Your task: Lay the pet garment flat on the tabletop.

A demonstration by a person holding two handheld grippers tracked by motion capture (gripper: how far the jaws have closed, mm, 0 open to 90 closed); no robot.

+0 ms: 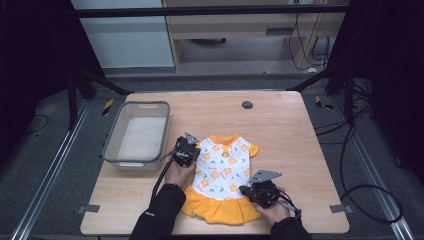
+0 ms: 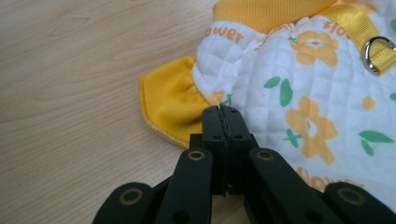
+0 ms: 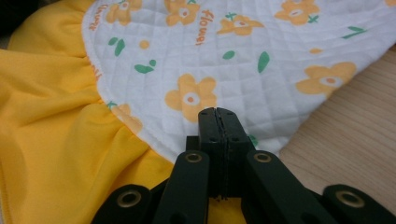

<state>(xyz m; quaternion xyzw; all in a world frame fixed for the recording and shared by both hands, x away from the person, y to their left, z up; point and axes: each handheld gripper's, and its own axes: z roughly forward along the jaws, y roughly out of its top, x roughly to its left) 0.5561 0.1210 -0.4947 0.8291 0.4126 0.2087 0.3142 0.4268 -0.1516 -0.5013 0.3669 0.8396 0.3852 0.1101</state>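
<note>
One small dress (image 1: 222, 172), white quilted with orange flowers and an orange frilled skirt, lies flat on the wooden table (image 1: 285, 130), between the two grippers. The left gripper (image 1: 186, 150) sits at the dress's left sleeve (image 2: 170, 105); its jaws are pressed together, tips at the seam where sleeve meets bodice, though whether cloth is pinched there cannot be told. The right gripper (image 1: 260, 192) sits at the lower right edge, its jaws likewise closed over the hem of the white part, grip on cloth unclear. One metal ring (image 2: 376, 53) is sewn near the collar. One grey tub (image 1: 137, 132) stands just beyond the left gripper. Dark floor and cables surround the table.
</note>
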